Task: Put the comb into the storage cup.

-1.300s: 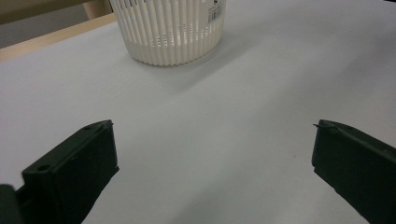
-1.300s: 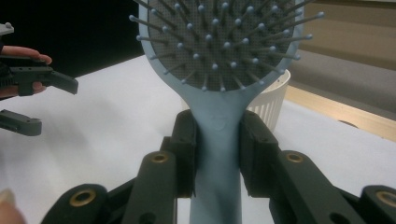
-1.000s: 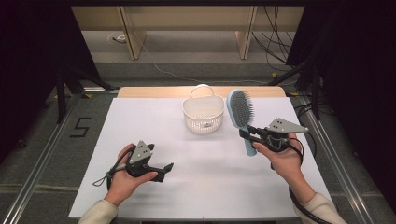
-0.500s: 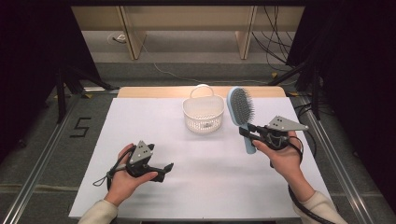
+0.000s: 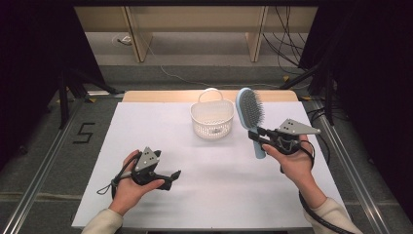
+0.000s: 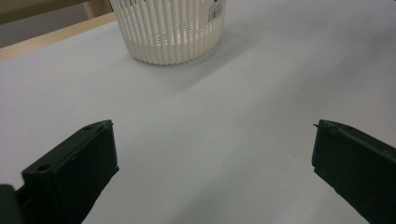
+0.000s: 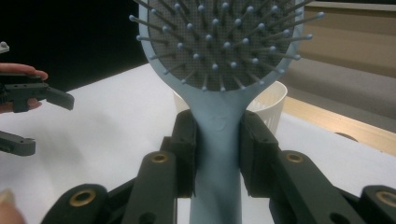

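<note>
A recording booth or lab, this, no lived-in room. The white table [image 5: 146, 122] sits dead centre as the staged work surface, and black drapes hang in darkness at either side of it. Metal rails [image 5: 46, 163] run along the floor beside the table's left and right edges. Left of the table, a taped number five [image 5: 84, 132] marks the grey floor. Beyond the table's far edge stand pale wooden legs [image 5: 136, 34] of some bench, with loose cables [image 5: 287, 46] trailing down near them.
</note>
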